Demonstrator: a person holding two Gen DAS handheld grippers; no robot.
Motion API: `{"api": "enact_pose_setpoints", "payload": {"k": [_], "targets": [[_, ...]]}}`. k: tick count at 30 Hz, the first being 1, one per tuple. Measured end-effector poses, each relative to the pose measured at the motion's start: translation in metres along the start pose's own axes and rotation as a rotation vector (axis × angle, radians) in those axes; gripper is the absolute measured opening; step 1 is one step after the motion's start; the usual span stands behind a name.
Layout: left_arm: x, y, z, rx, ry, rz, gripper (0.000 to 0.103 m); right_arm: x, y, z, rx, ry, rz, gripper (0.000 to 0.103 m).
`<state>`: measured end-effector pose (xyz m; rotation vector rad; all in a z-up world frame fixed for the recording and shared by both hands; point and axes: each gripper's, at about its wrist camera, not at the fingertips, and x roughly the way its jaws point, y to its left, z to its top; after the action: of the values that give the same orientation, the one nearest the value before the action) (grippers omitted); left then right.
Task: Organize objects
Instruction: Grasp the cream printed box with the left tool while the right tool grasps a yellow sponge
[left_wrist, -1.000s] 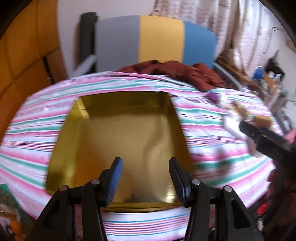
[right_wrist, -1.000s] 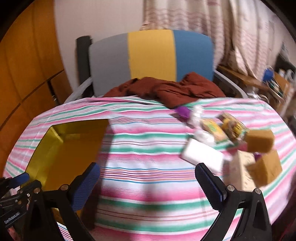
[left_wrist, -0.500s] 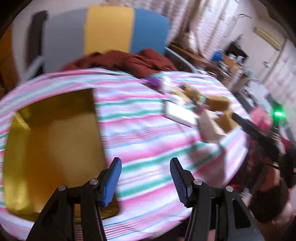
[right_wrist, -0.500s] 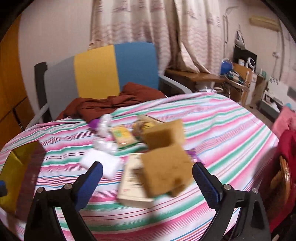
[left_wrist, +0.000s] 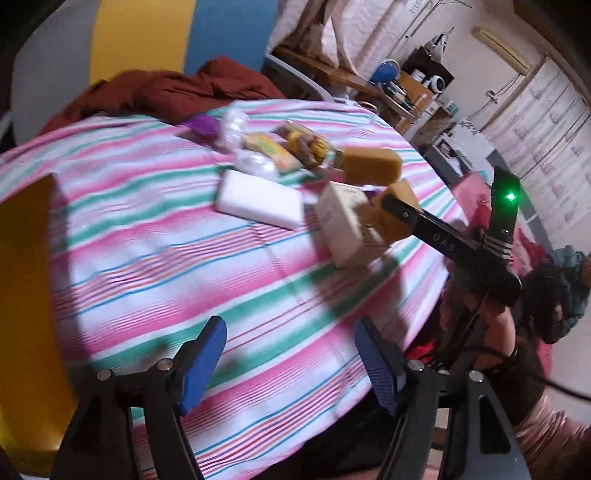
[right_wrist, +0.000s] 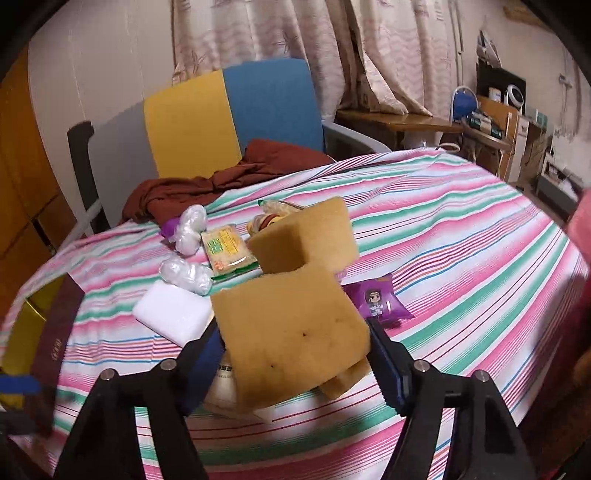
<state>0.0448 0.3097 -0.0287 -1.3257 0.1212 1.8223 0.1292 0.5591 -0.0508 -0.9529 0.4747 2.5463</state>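
We see right gripper (right_wrist: 295, 354) with jaws just closing in, blue pads flanking near yellow sponge (right_wrist: 291, 332); contact looks likely, but sponge hides pads. Sponge sits on striped tablecloth (right_wrist: 461, 258) beside white block (right_wrist: 170, 314). Left gripper (left_wrist: 288, 363), jaws just widening, holds nothing over cloth.

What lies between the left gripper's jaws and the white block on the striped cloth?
Only bare striped cloth lies between the open left gripper and the white block; the left wrist view shows it.
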Motion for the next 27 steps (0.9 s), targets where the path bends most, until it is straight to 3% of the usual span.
{"api": "enact_pose_setpoints", "payload": {"k": [2,6,9,14,24,27], "targets": [[0.012,-0.012,0.007,0.020,0.000,-0.041,0.072,-0.006,-0.007,0.001,0.043,-0.004,0.025,0.073],[0.032,-0.031,0.020,0.008,-0.024,-0.057,0.072,-0.023,-0.023,0.004,0.114,-0.039,0.053,0.073],[0.053,-0.046,0.032,0.004,0.000,-0.070,0.072,-0.038,-0.032,0.008,0.124,-0.078,0.037,0.073],[0.093,-0.077,0.048,0.086,0.040,0.049,0.074,-0.057,-0.054,0.009,0.170,-0.127,0.000,0.073],[0.131,-0.096,0.065,0.134,-0.001,0.114,0.074,-0.061,-0.067,0.010,0.231,-0.134,0.000,0.073],[0.135,-0.092,0.066,0.132,-0.020,0.131,0.062,-0.059,-0.060,0.010,0.215,-0.129,0.007,0.073]]}}
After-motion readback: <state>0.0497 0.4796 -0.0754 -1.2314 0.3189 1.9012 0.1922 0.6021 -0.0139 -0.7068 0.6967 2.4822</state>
